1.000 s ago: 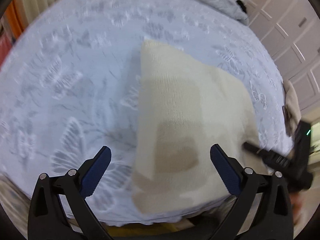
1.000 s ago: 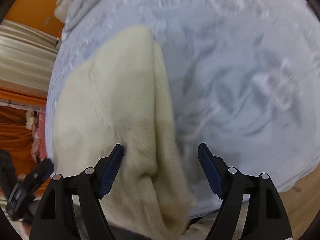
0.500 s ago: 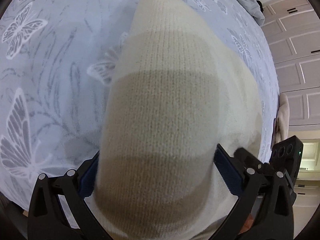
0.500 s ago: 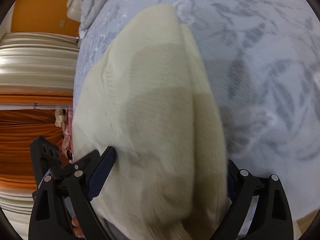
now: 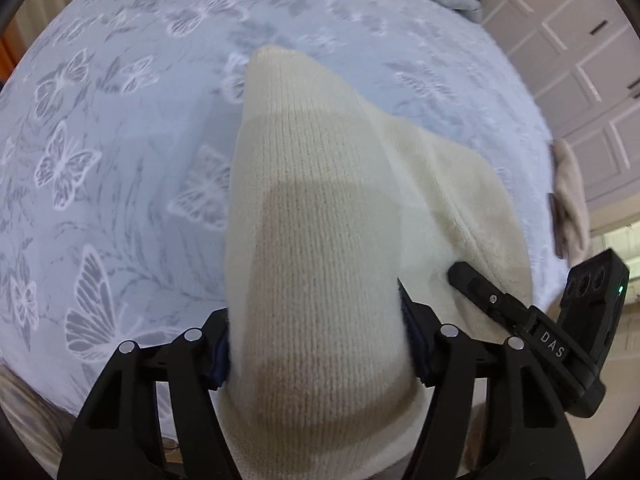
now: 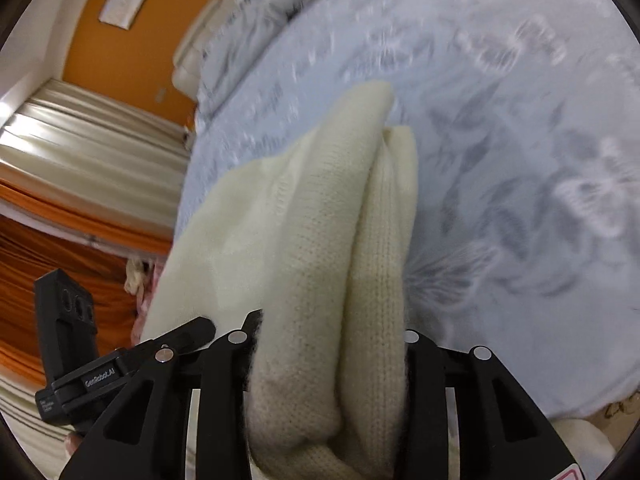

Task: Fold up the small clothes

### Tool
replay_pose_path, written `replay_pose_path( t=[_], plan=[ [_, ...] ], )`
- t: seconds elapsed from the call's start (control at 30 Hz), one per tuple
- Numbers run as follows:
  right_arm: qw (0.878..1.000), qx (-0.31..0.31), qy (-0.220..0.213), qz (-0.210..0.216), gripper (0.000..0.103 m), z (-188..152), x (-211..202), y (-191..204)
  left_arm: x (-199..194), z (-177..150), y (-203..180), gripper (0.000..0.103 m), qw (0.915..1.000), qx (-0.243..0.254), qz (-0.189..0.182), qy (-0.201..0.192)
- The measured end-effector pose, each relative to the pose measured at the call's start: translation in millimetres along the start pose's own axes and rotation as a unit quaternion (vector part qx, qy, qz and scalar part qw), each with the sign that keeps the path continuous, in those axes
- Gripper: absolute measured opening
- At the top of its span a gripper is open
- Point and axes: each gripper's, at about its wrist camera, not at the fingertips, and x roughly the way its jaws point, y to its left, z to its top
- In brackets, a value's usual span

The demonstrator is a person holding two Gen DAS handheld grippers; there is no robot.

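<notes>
A pale blue bedspread (image 5: 120, 152) patterned with white butterflies covers the bed. The left gripper (image 5: 316, 344) is closing, its jaws pressed on the near end of a cream knitted garment (image 5: 320, 220); the right gripper (image 6: 328, 364) is closing too, clamped on the same garment's bunched folds. The knit stretches ahead of both grippers across the spread. Beyond the left gripper stand white panelled wardrobe doors (image 5: 592, 60); left of the right gripper hang orange curtains (image 6: 60, 248) under an orange wall (image 6: 132, 48).

Cream ribbed-knit garment (image 5: 320, 264) on matt butterfly-patterned bedspread (image 5: 120, 140).
</notes>
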Motion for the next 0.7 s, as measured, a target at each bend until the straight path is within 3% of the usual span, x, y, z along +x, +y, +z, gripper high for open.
replay_pose_path(
  t=[0.2, 0.37, 0.47, 0.7],
  plan=[
    [0.999, -0.006, -0.013, -0.035, 0.034, 16.3, -26.6, -14.7, -2.4, -2.0, -35.7, 0.064, 0.9992, 0.033, -0.016, -0.016],
    [0.995, 0.038, 0.051, -0.076, 0.035, 25.8, 9.2, -44.1, 35.5, -0.2, -43.9, 0.064, 0.9995, 0.023, 0.016, 0.012],
    [0.991, 0.022, 0.074, -0.105, 0.039, 29.4, 22.3, -40.7, 50.6, -7.4, -38.1, 0.066, 0.9992, 0.013, 0.030, 0.022],
    [0.991, 0.063, 0.090, -0.080, 0.041, 31.2, 26.2, -58.2, 57.2, -12.9, -47.6, 0.068, 0.9975, 0.038, 0.058, 0.015]
  ],
)
